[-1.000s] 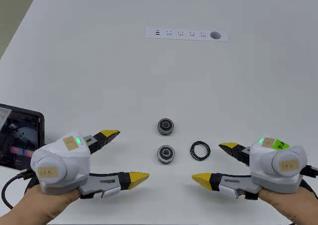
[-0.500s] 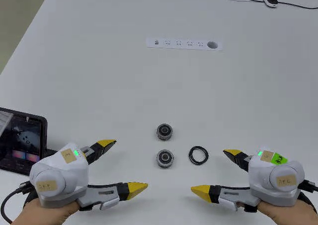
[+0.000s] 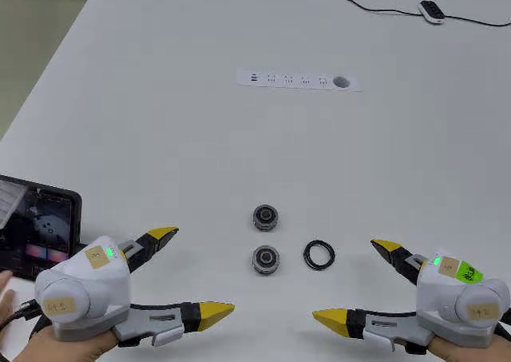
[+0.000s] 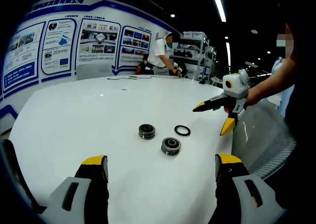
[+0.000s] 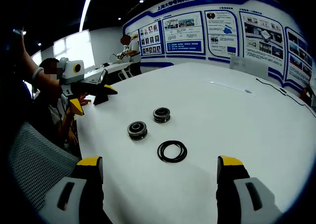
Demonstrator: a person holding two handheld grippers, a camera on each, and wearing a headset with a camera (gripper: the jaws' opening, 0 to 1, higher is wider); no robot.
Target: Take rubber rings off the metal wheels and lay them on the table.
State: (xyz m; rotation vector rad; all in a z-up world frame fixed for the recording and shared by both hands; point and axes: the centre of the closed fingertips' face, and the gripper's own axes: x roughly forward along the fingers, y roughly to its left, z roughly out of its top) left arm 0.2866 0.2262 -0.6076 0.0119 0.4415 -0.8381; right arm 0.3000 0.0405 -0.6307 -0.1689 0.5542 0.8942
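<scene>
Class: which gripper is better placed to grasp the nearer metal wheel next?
Probably left: left gripper faces the nearer wheel unobstructed; the loose ring lies between that wheel and the right gripper.

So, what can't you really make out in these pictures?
1. Head view: whether the far wheel and near wheel still wear rings like the loose rubber ring; too small.
2. Head view: tablet, cut off by the left edge, screen blurred.
3. Left gripper view: wall posters, lettering too small.
</scene>
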